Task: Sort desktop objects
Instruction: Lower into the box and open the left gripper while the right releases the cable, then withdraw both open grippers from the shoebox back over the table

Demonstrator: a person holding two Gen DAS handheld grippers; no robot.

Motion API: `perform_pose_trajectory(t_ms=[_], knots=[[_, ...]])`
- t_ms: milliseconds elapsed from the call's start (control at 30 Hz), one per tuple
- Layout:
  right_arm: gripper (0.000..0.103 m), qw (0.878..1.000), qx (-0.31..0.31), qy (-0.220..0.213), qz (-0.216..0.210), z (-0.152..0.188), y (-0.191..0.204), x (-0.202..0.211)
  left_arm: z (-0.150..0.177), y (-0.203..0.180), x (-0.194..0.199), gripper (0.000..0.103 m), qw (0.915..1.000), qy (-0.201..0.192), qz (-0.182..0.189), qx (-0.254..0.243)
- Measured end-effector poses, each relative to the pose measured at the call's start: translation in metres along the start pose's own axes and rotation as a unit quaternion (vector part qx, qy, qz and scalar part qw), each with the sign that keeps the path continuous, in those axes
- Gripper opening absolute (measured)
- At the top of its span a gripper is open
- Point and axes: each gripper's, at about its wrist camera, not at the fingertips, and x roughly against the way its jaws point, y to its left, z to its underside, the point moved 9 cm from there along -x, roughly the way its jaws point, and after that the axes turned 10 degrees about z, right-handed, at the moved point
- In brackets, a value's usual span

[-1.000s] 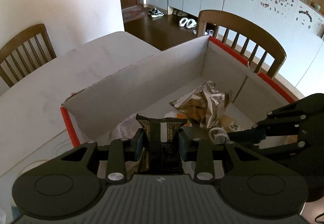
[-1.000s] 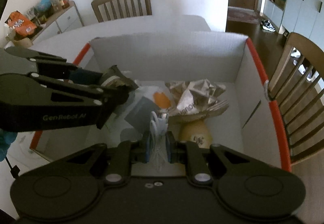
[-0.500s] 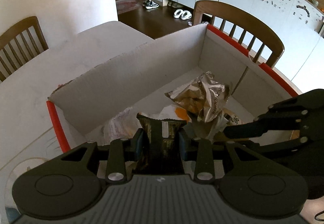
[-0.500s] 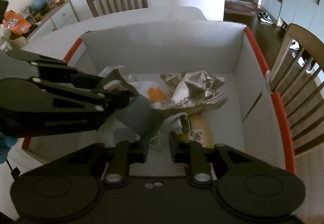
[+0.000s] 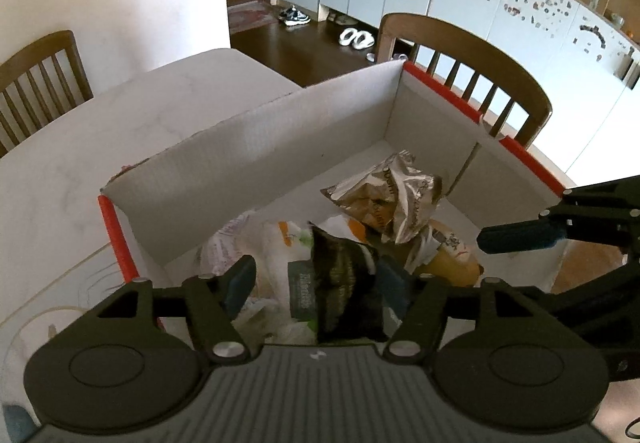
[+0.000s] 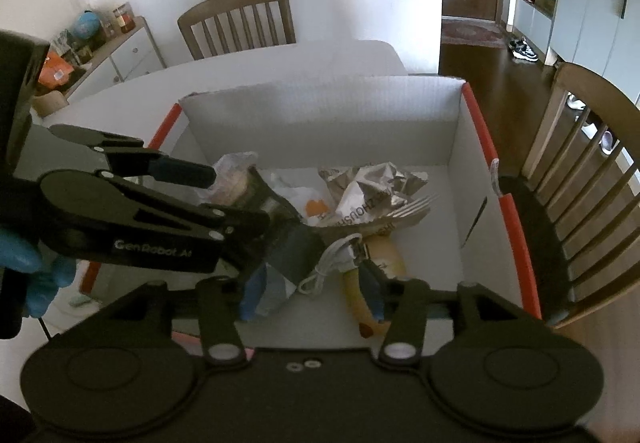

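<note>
A white cardboard box (image 5: 260, 163) with red edges holds the sorted things. My left gripper (image 5: 316, 283) hovers over its near left end with its jaws opening. A dark snack packet (image 5: 344, 283) stands tilted between the fingers, and the left pad is clear of it. My right gripper (image 6: 312, 293) hangs over the box (image 6: 320, 123), its jaws opening too. A coiled white cable (image 6: 332, 267) lies loose below and between them, on the dark packet (image 6: 296, 251) and beside a banana (image 6: 384, 259). No pad presses on the cable.
The box also holds a crumpled silver foil bag (image 5: 392, 199), a fork (image 6: 404, 209) and white plastic bags (image 5: 272, 243). Wooden chairs (image 5: 460, 63) (image 6: 236, 19) stand around the white table (image 5: 80, 163). A blue-gloved hand (image 6: 20, 259) holds the left gripper.
Both grippers were shut, the left on the dark packet and the right on the white cable. Now both have spread, the packet has tipped over and the cable has dropped into the box.
</note>
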Motion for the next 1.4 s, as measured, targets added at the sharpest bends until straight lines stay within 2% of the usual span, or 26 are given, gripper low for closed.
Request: perform_pose_trajectory(t_ms=[233,367,667,933,1167,1400], knots=[[0.060,1.000,0.003,-0.011,-0.001,-0.001,0.006,0.011,0.001,-0.003,0.020,0.071,0.9998,-0.018,0.009,0.004],[0.063,1.000,0.004,-0.019,-0.001,-0.003,0.012,0.020,0.001,-0.004,0.035,0.081,0.9993,-0.034,0.010,0.006],[0.069,0.999,0.009,-0.040,-0.004,-0.003,0.035,0.044,0.007,-0.012,0.073,0.084,0.9975,-0.066,0.027,0.003],[0.075,0.998,0.018,-0.058,0.002,0.003,0.062,0.062,0.021,-0.008,0.103,0.087,0.9960,-0.084,0.029,0.009],[0.082,0.998,0.018,-0.064,-0.002,0.009,0.090,0.073,0.036,-0.001,0.126,0.099,0.9948,-0.096,0.035,0.010],[0.089,0.997,0.029,-0.069,-0.010,0.022,0.131,0.083,0.056,0.021,0.152,0.102,0.9939,-0.105,0.032,0.017]])
